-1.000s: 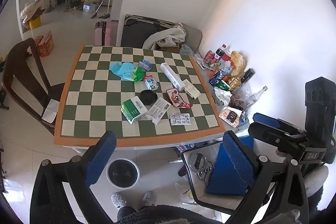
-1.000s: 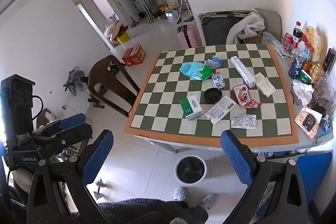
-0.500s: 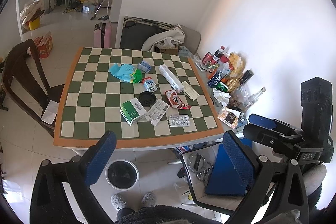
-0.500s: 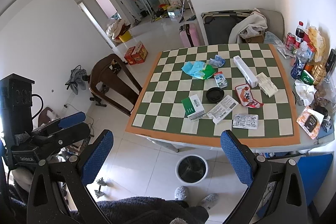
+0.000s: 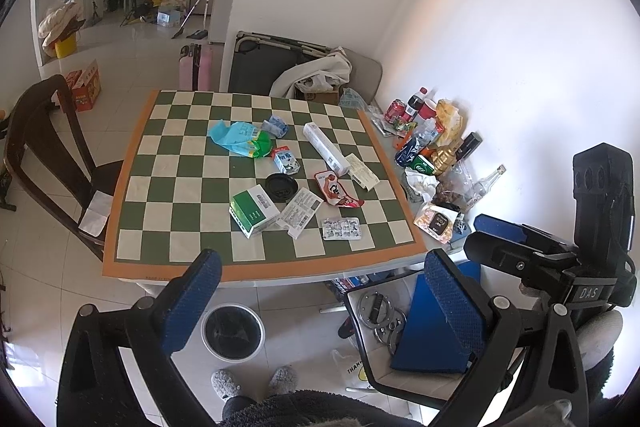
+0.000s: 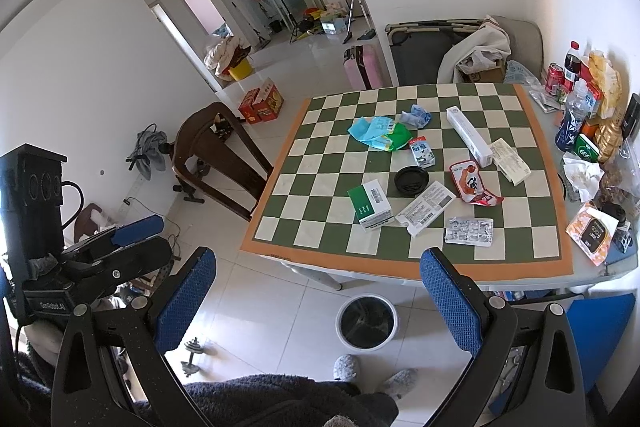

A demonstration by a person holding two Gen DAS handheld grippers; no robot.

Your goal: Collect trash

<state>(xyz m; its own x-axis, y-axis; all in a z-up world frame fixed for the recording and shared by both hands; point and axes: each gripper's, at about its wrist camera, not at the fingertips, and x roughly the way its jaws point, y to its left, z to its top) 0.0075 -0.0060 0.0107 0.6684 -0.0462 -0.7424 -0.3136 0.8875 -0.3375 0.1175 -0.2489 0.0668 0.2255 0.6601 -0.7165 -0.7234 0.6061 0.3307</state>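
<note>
Both the left gripper [image 5: 320,303] and the right gripper [image 6: 316,303] hang with blue-padded fingers spread wide and empty, well short of the litter on the green-and-cream chequered table [image 6: 472,271]. Among that litter lie one green-and-white carton [image 6: 369,203], one black round lid [image 6: 411,180], one red snack wrapper [image 6: 472,185] and one silver blister pack [image 6: 469,231]. One white round bin with a black liner [image 6: 367,321] stands on the floor below the table's near edge, between the right gripper's fingers in its view.

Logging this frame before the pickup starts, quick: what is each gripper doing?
Left gripper: open, holding nothing, above the floor short of the table.
Right gripper: open, holding nothing, above the trash bin.
</note>
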